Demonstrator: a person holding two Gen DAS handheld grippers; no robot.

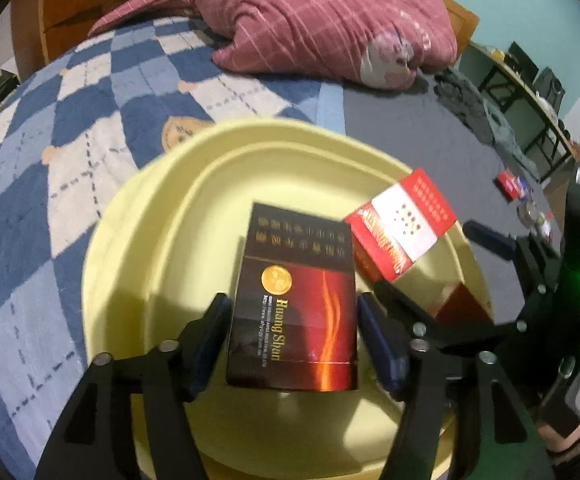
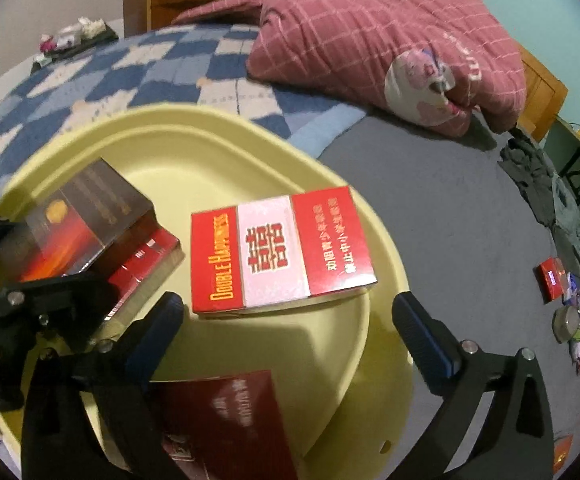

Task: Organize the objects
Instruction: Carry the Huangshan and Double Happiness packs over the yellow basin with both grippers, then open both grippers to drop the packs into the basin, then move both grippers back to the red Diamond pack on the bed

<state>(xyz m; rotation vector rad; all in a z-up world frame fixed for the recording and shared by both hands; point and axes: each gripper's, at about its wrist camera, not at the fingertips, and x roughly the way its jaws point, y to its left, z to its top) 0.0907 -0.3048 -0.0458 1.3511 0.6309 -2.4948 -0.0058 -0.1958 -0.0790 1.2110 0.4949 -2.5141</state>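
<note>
A pale yellow tub (image 1: pixel 130 240) (image 2: pixel 250 148) sits on the bed and holds several cigarette cartons. A dark Huang Shan carton (image 1: pixel 294 300) (image 2: pixel 78 224) stands between the fingers of my left gripper (image 1: pixel 292 312), resting on a red carton (image 2: pixel 146 264). The blue pads flank its sides without clearly pressing, so I read the jaws as open. My right gripper (image 2: pixel 288 304) (image 1: pixel 442 264) is wide open and holds nothing. Just ahead of its fingers a red-and-white Double Happiness carton (image 2: pixel 278 248) (image 1: pixel 402 224) lies on the tub's right rim. A dark red carton (image 2: pixel 226 420) lies under the right gripper.
A pink quilt (image 1: pixel 322 20) (image 2: pixel 390 40) is bunched at the back. Blue checked bedding (image 1: pixel 50 160) lies on the left and a grey sheet (image 2: pixel 450 220) on the right. On that sheet are a small red pack (image 2: pixel 550 280), a round tin (image 2: pixel 566 324) and dark clothes (image 2: pixel 542 184).
</note>
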